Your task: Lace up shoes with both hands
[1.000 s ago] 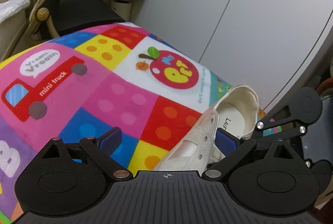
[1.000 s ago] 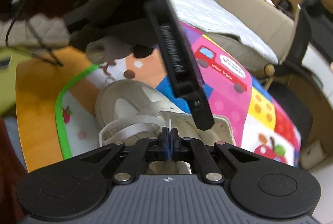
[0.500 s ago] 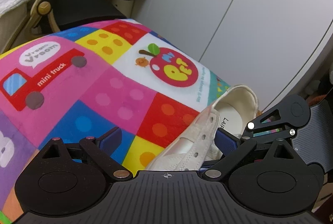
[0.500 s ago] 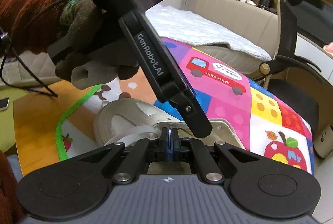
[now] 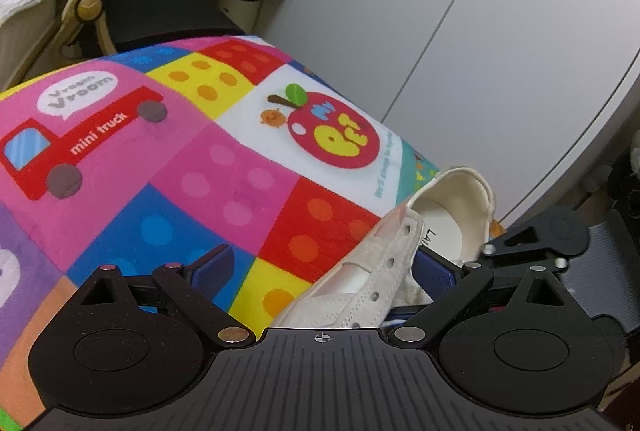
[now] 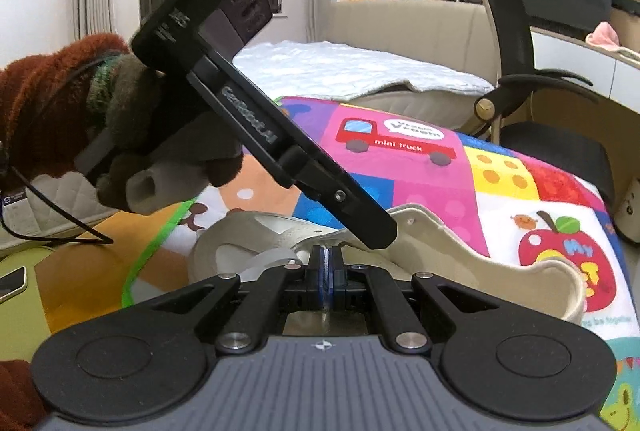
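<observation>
A pale canvas shoe (image 5: 404, 263) was seen lying on a bright patchwork mat (image 5: 192, 167), with its heel towards the apple print (image 5: 332, 131). The left tool (image 5: 324, 269) was held spread wide, one pad inside the shoe's opening and the eyelet flap (image 5: 390, 265) between the pads, unpinched. The right tool (image 6: 327, 273) was pressed together on a thin white strip, judged to be the lace (image 6: 327, 259). The shoe was judged light and soft, likely to slide when pulled, so the stiffer eyelet edge would best be gripped. The lace would flop; hold was best taken near its tip. The lace's free end and most of the toe were hidden behind the tool bodies.
</observation>
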`<state>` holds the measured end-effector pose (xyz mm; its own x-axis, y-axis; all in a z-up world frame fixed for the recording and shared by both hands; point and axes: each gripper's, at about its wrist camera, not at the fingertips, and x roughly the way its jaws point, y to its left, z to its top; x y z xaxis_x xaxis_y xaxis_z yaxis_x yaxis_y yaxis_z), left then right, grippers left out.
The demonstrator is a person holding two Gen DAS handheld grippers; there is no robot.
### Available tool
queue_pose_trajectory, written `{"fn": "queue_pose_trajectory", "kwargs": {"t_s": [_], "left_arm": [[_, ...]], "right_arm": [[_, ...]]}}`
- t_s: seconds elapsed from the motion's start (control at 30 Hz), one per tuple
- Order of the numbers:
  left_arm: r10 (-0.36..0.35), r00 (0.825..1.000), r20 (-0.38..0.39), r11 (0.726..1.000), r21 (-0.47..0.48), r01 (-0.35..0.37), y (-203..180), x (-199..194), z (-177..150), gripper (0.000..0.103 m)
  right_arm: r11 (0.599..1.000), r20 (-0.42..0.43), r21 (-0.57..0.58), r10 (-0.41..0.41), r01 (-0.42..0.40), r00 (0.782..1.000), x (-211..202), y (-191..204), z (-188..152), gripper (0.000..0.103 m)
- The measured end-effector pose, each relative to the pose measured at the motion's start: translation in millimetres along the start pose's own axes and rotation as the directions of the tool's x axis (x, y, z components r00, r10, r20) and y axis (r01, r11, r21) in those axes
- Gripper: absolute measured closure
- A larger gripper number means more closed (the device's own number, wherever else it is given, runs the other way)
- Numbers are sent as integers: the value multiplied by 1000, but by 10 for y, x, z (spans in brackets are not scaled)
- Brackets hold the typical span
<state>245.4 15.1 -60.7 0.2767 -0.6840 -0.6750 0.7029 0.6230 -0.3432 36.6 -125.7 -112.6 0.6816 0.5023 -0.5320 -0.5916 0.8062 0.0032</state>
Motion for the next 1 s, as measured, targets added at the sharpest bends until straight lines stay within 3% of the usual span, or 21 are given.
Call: {"fn": "queue_pose_trajectory", "kwargs": {"t_s": [0.27, 0.6, 0.73, 1.0], "left_arm": [[-15, 1000, 4, 1000, -24, 15, 23, 12, -21, 4], [0, 1000, -4, 1000, -10, 0, -24, 21, -17, 4], [5, 1000, -6, 1000, -7, -5, -37, 17, -23, 4], [8, 1000, -8, 1000, 1, -8, -51, 24, -16, 4]], "right_arm": [[984, -18, 160, 78, -74, 997, -145, -74, 67, 101], [999, -88, 21, 30, -28, 996, -158, 106, 86, 99], [999, -119, -36, 27, -31, 993, -111, 135, 148, 86], [989, -144, -150, -23, 1, 989, -127, 240, 251, 86]]}}
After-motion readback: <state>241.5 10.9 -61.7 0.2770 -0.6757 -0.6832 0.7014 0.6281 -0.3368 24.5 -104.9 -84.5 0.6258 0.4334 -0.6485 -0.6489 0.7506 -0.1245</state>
